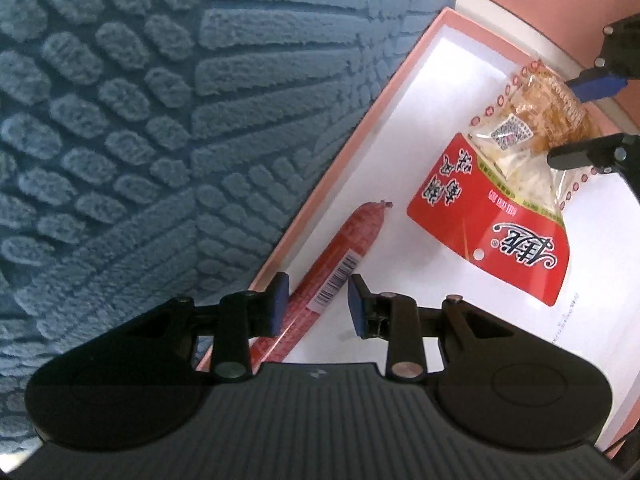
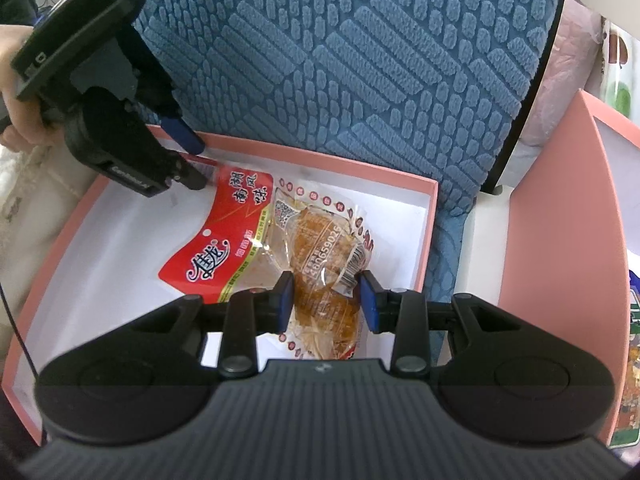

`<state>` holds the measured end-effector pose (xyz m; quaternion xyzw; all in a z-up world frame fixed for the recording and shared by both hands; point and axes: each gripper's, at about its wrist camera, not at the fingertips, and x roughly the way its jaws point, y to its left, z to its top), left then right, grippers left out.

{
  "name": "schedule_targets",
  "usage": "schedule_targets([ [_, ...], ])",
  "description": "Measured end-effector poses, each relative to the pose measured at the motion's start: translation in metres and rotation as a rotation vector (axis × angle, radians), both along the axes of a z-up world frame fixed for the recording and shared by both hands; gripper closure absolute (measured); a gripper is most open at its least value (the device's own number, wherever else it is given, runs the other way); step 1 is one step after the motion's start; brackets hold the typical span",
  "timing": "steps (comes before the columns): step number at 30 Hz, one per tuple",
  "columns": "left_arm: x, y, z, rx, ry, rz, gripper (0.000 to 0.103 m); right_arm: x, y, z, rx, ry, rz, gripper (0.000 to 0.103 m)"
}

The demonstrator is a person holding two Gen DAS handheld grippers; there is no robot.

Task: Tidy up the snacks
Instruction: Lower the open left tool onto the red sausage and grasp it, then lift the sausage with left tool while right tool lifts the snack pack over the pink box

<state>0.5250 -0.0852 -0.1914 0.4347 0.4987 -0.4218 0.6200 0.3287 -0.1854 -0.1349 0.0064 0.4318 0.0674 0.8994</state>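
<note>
Now left hand-held gripper (image 1: 317, 304) pointing straight down, released astride sausage (image 1: 340, 258); right hand-held gripper (image 2: 326, 300) angled down, grasping snack bag (image 2: 320, 264).

Left wrist looks straight down, right wrist slantwise; both closely share the pink box (image 1: 352, 136).

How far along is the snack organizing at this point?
Done: the sausage stick lies in the pink box along its wall, between the left gripper pads, which stand clear of it. In hand: the right gripper sits around the red snack packet, also inside the box; a firm grip is unclear. Left: more packets show at the right edge.
</note>
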Motion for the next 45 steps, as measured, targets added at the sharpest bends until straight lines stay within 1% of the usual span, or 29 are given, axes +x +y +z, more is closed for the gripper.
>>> schedule_targets([
  [2, -0.001, -0.009, -0.006, 0.012, -0.005, -0.018, 0.058, 0.001, -0.001, 0.001, 0.003, -0.001, 0.0, 0.065],
  [3, 0.001, -0.01, -0.005, 0.016, -0.004, -0.016, 0.058, 0.001, -0.001, 0.001, 0.005, -0.002, 0.0, 0.065],
  [6, 0.008, -0.01, -0.008, 0.001, 0.021, 0.036, 0.058, 0.001, -0.002, 0.0, 0.007, -0.001, 0.0, 0.065],
  [7, 0.009, -0.009, -0.007, -0.006, 0.016, 0.039, 0.058, 0.001, -0.003, 0.0, 0.008, -0.001, -0.001, 0.065],
  [11, -0.001, -0.001, -0.004, -0.027, -0.027, 0.046, 0.067, 0.001, -0.002, 0.0, 0.013, -0.003, -0.005, 0.065],
  [15, -0.01, -0.002, -0.002, -0.028, -0.062, 0.119, 0.072, -0.002, -0.002, 0.002, 0.018, -0.011, -0.01, 0.065],
  [17, -0.016, -0.004, 0.0, -0.033, -0.074, 0.171, 0.074, -0.005, -0.002, 0.004, 0.023, -0.017, -0.013, 0.065],
  [22, -0.031, 0.008, 0.012, -0.085, -0.018, 0.353, 0.077, -0.013, -0.002, 0.012, 0.04, -0.037, -0.029, 0.065],
  [25, -0.037, 0.013, 0.016, -0.105, 0.014, 0.436, 0.077, -0.019, -0.003, 0.014, 0.036, -0.045, -0.043, 0.065],
  [27, -0.046, 0.019, 0.018, -0.107, 0.02, 0.494, 0.077, -0.021, -0.003, 0.012, 0.033, -0.043, -0.053, 0.065],
  [30, -0.054, 0.023, 0.027, -0.107, 0.014, 0.539, 0.077, -0.023, -0.002, 0.006, 0.036, -0.022, -0.06, 0.065],
  [33, -0.068, 0.026, 0.027, -0.132, 0.022, 0.629, 0.078, -0.025, -0.002, 0.0, 0.05, -0.006, -0.074, 0.065],
  [34, -0.079, 0.023, 0.022, -0.139, 0.025, 0.646, 0.078, -0.026, -0.002, 0.0, 0.053, -0.003, -0.078, 0.065],
  [36, -0.085, 0.029, 0.028, -0.15, 0.014, 0.678, 0.078, -0.03, -0.002, 0.001, 0.061, -0.004, -0.083, 0.065],
  [38, -0.1, 0.033, 0.027, -0.159, 0.007, 0.715, 0.078, -0.033, -0.002, 0.004, 0.061, -0.016, -0.081, 0.065],
  [39, -0.115, 0.032, 0.013, -0.166, 0.001, 0.732, 0.078, -0.034, -0.002, 0.007, 0.061, -0.024, -0.081, 0.065],
  [45, -0.139, 0.038, 0.04, -0.223, -0.021, 0.791, 0.079, -0.045, -0.008, 0.028, 0.059, -0.081, -0.098, 0.065],
])
